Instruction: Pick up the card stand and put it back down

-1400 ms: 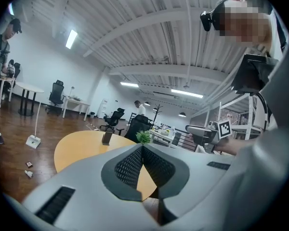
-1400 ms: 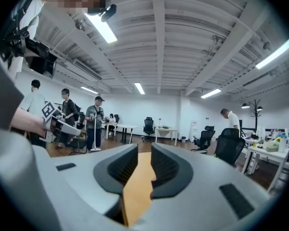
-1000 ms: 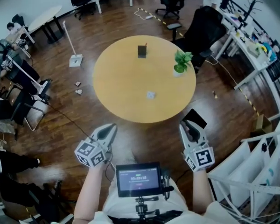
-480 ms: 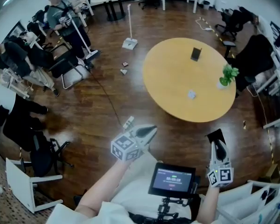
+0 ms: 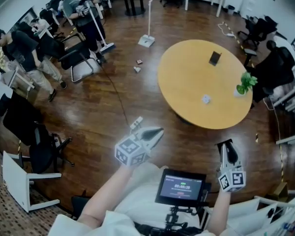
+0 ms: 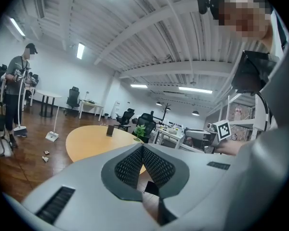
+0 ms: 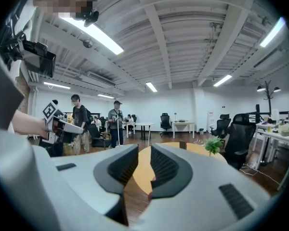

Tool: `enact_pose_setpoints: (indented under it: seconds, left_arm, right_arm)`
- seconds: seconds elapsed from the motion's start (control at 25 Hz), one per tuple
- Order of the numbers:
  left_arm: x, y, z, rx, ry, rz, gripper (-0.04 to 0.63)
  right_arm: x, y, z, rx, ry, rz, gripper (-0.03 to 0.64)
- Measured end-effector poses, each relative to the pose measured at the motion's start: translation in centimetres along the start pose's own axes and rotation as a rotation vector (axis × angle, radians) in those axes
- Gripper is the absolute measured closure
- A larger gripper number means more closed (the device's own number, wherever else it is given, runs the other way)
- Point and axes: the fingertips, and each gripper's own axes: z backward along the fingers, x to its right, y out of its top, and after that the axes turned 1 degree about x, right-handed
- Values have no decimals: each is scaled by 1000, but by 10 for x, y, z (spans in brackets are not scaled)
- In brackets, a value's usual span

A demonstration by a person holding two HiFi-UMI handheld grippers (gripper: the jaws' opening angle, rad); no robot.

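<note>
One card stand (image 5: 215,58), one plant (image 5: 245,84) on one round table (image 5: 187,82).

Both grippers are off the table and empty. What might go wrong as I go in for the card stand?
1. The card stand sits at the far side of the table; reaching across may sweep the small white item or the potted plant.
2. The left gripper is shut and the right gripper only narrowly open; unwidened, either may tip the stand.
</note>
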Motion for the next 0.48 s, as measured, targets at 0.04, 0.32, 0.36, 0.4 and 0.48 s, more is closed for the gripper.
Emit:
enact_pose_setpoints:
  seconds: [0.04, 0.32, 0.36, 0.4, 0.48]
  left_arm:
    - [-3, 0, 1, -1, 5, 0, 595]
    - [-6, 1, -3, -10, 0, -10, 595]
    - [-6, 0, -3, -15, -2, -10, 595]
    - [-6, 0, -3, -21, -5, -10, 595]
    - [-6, -1, -6, -31, -17, -9, 595]
  right_arm:
    - [-2, 0, -2, -3, 0, -6, 529]
    - [-5, 3, -3, -5, -26, -34, 529]
    - [-4, 3, -2, -2, -31, -36, 529]
    - [-4, 4, -1, 1, -36, -37, 529]
    - [-3, 6, 1, 7, -46, -40, 529]
